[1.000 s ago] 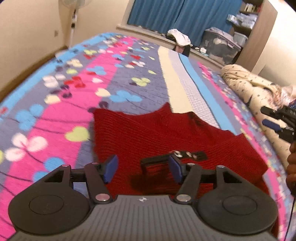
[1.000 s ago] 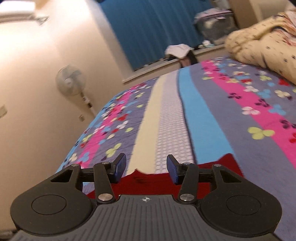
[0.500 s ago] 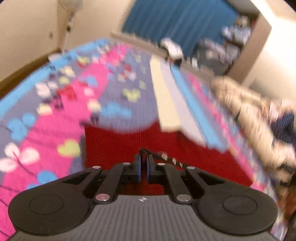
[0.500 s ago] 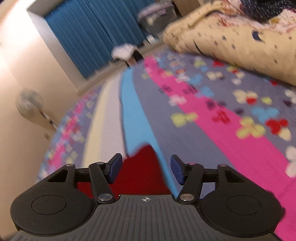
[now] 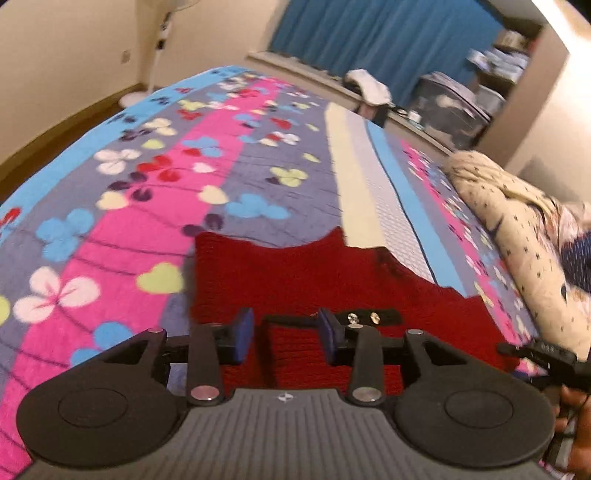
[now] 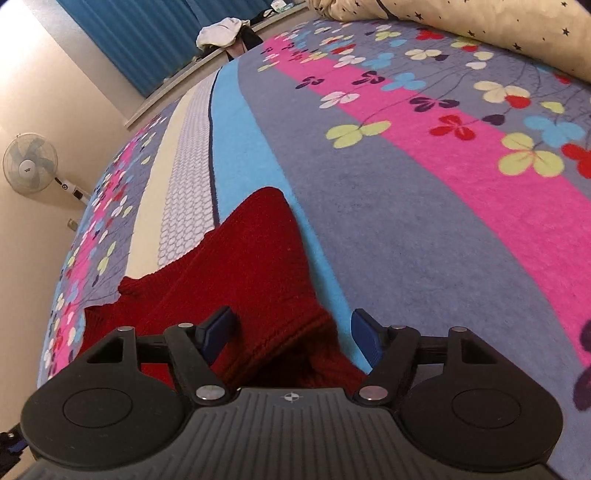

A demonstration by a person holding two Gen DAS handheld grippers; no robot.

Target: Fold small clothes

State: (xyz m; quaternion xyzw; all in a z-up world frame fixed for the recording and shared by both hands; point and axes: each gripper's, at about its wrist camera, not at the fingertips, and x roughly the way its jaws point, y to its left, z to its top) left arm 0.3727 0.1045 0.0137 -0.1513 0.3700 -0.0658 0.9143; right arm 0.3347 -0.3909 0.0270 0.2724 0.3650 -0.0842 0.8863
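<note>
A dark red knit garment [image 5: 295, 280] lies flat on the flowered bedspread [image 5: 147, 229]. On it sits a black strap with metal snaps [image 5: 369, 316]. My left gripper [image 5: 286, 330] hovers low over the garment's near part. Its jaws are opening, and the strap's end lies between and behind the blue pads [image 5: 242, 330], untouched. In the right wrist view, a ribbed edge of the red garment [image 6: 251, 266] runs between the fingers of my right gripper [image 6: 291, 332]. Those jaws are opening too, and the pads [image 6: 365, 338] stand clear of the knit.
A cream patterned duvet [image 5: 517, 206] is bunched along the bed's right side. A standing fan [image 6: 29, 162] is by the wall on the left. Blue curtains [image 5: 369, 33], storage boxes and a white cloth [image 6: 221, 31] are beyond the far edge. A hand [image 5: 576, 406] shows at the right.
The left jaws went shut over the strap and have parted again. The right gripper came down and tilted over the garment's right edge, and its jaws widened.
</note>
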